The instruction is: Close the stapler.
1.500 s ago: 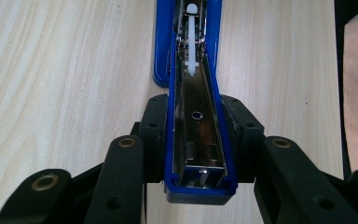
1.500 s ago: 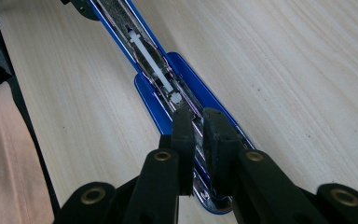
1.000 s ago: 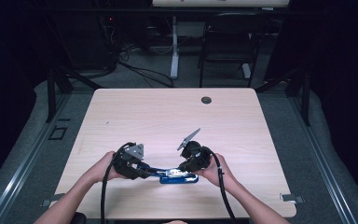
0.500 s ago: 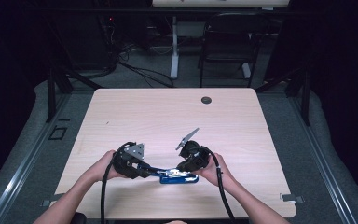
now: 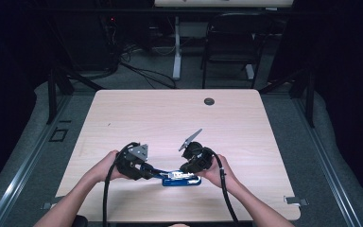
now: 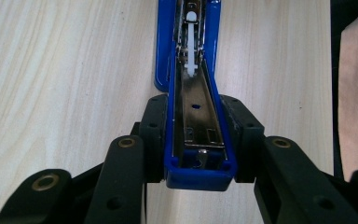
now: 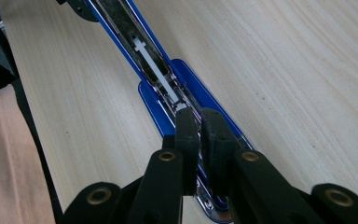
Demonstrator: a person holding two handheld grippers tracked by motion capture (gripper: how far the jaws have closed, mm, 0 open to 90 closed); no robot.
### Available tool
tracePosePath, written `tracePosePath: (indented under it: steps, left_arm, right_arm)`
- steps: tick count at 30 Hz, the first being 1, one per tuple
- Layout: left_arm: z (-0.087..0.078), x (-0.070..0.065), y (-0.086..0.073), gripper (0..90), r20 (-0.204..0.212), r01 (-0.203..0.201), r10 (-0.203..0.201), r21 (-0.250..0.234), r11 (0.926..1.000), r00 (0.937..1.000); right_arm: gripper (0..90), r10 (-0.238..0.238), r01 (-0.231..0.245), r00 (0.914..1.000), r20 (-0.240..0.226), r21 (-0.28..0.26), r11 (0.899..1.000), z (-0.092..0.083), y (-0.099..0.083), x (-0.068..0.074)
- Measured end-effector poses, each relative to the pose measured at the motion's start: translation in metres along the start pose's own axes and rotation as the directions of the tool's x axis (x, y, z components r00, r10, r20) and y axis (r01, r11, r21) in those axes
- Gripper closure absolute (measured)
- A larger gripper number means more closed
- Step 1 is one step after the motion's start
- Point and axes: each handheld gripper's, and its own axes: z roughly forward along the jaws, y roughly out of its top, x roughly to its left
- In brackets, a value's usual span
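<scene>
Right now you have the blue stapler (image 5: pixel 181 178) swung open on the counter (image 5: pixel 170 118), left gripper (image 6: pixel 199 140) fingers clamped on its top arm, right gripper (image 7: pixel 200 135) fingers pinched nearly shut over its base channel beside the white pusher (image 7: pixel 156 79); next, probably work that channel without twisting.

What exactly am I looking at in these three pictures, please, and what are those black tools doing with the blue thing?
A person sits at a wooden table with a hand-held two-jaw gripper in each hand. The high view looks down from above; the other two come from cameras riding on each gripper. The blue thing is a stapler, swung open. The left gripper clamps the end of its blue top cover, showing the metal channel inside. The right gripper is closed down over the stapler's base, which lies on the table.
</scene>
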Motion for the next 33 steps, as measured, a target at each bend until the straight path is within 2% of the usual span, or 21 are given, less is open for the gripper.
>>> tracePosePath:
  steps: [2,3,4,5,12,13,15,22,24,25,33]
  left_arm:
    - [-0.002,0.000,0.003,64.9,0.003,-0.005,0.005,0.003,1.0000,1.0000]
    - [-0.001,-0.001,0.004,65.0,-0.010,-0.007,0.007,-0.005,1.0000,0.9999]
    - [-0.002,-0.001,0.005,65.0,0.003,-0.009,0.009,-0.006,0.9999,1.0000]
    - [-0.002,-0.001,0.006,65.1,-0.010,-0.011,0.011,-0.009,0.9999,0.9999]
    - [-0.002,0.000,0.006,65.2,-0.006,-0.017,0.017,-0.020,0.9997,0.9998]
    - [-0.003,0.001,0.006,65.2,0.010,-0.019,0.019,-0.017,0.9997,0.9998]
    - [-0.003,0.000,0.007,65.2,-0.004,-0.024,0.024,-0.023,0.9994,0.9997]
    - [-0.004,-0.001,0.009,65.3,-0.011,-0.033,0.033,-0.029,0.9990,0.9994]
    - [-0.004,0.000,0.009,65.3,0.009,-0.033,0.033,-0.023,0.9992,0.9994]
    - [-0.004,-0.001,0.009,65.3,-0.009,-0.033,0.033,-0.031,0.9990,0.9994]
    - [-0.004,-0.001,0.010,65.3,-0.012,-0.036,0.036,-0.028,0.9989,0.9993]
  right_arm:
    - [85.9,-0.005,0.005,1.0000,-0.001,-0.003,1.000,-0.001,0.000,0.001]
    - [85.9,-0.003,0.003,1.0000,0.000,-0.005,1.000,-0.001,0.000,0.001]
    - [85.9,-0.003,0.003,1.0000,0.002,-0.005,1.000,-0.001,0.001,0.001]
    - [85.9,-0.003,0.003,1.0000,0.002,-0.006,1.000,-0.001,0.001,0.001]
    - [86.6,-0.003,0.003,1.0000,-0.002,-0.005,1.000,0.000,0.002,0.001]
    - [86.9,-0.005,0.005,1.0000,-0.003,-0.007,1.000,0.001,0.003,0.001]
    - [87.1,-0.009,0.009,1.0000,-0.002,-0.007,1.000,0.002,0.004,0.002]
    - [88.5,-0.016,0.016,0.9998,-0.010,-0.010,1.000,0.002,0.006,0.004]
    - [88.5,-0.018,0.018,0.9998,-0.009,-0.010,1.000,0.003,0.007,0.004]
    - [88.5,-0.018,0.018,0.9998,-0.009,-0.011,1.000,0.003,0.007,0.004]
    - [88.5,-0.031,0.030,0.9994,-0.018,-0.010,0.999,0.007,0.010,0.009]
